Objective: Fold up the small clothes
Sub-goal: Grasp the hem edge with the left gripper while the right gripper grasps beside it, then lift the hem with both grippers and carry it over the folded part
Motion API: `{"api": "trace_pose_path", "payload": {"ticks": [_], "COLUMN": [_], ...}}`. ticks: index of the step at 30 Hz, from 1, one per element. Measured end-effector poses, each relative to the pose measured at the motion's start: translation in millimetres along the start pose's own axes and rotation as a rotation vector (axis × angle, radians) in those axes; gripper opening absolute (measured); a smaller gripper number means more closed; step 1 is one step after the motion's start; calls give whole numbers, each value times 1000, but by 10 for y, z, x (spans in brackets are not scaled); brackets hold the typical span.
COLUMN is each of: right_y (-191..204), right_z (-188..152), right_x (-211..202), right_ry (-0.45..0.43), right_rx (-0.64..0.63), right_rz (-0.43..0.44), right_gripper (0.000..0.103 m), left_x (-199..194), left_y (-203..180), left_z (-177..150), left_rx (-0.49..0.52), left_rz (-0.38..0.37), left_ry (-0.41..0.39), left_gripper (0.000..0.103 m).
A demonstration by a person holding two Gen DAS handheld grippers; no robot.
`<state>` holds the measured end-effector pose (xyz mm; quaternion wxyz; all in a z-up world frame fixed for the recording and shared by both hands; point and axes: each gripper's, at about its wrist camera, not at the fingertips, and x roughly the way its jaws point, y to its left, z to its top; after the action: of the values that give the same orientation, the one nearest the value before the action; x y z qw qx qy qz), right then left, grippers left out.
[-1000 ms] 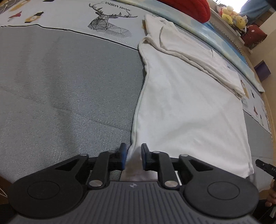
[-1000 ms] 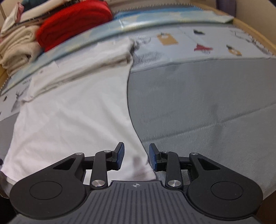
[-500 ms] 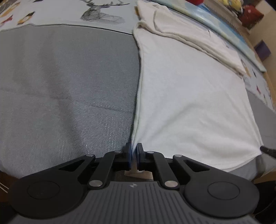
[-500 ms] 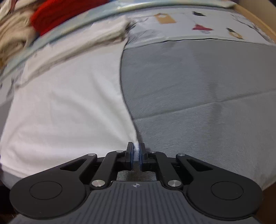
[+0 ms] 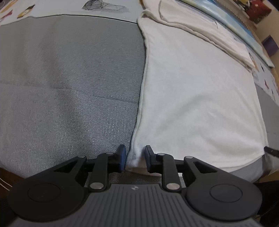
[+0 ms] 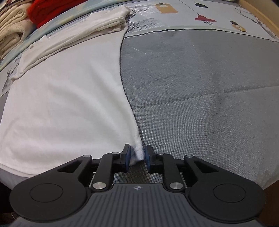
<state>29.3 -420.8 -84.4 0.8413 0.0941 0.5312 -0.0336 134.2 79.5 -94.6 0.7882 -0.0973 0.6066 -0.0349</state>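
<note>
A white garment point(image 5: 195, 90) lies flat on the grey bed cover, its far part folded over itself. My left gripper point(image 5: 134, 158) is open, with the garment's near left corner lying loose between its blue pads. In the right wrist view the same garment point(image 6: 69, 97) fills the left half. My right gripper point(image 6: 136, 156) is open, with the garment's near right corner bunched between its fingers.
The grey cover point(image 5: 69, 78) spreads left of the garment, and right of it in the right wrist view point(image 6: 200, 87). A printed sheet point(image 6: 191, 15) runs along the far side. Folded cream towels point(image 6: 10, 33) and a red cloth point(image 6: 50, 10) lie at the back.
Half a second ago both grippers were shut on the garment's near corners. Both have now opened, and the corners lie slack between the pads.
</note>
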Motion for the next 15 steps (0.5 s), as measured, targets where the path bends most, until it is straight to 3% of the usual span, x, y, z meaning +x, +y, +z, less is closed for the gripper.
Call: {"api": "trace_pose_path", "payload": {"ticks": [2, 3, 4, 5, 6, 10, 13, 15], "right_y": [4, 8, 10, 22, 23, -82, -150, -92], "right_z": [4, 11, 27, 25, 25, 30, 20, 5], "right_x": [-1, 5, 16, 11, -7, -171, -148, -65], "right_ry": [-2, -3, -5, -9, -16, -71, -47, -3], "right_rx": [-9, -15, -25, -34, -36, 42, 75, 40], "right_rz": [-3, -6, -7, -6, 3, 45, 52, 24], "right_gripper": [19, 19, 16, 8, 7, 6, 8, 9], "left_x": [19, 35, 35, 23, -12, -195, -104, -24], "left_y": [-25, -46, -59, -65, -69, 20, 32, -4], "left_z": [2, 5, 1, -6, -10, -38, -32, -42], "left_rx": [17, 28, 39, 42, 47, 14, 4, 27], "left_rz": [8, 9, 2, -5, -8, -45, -29, -4], "left_ry": [-2, -3, -3, -7, -17, -72, -28, 2], "left_gripper": [25, 15, 8, 7, 7, 7, 10, 19]}}
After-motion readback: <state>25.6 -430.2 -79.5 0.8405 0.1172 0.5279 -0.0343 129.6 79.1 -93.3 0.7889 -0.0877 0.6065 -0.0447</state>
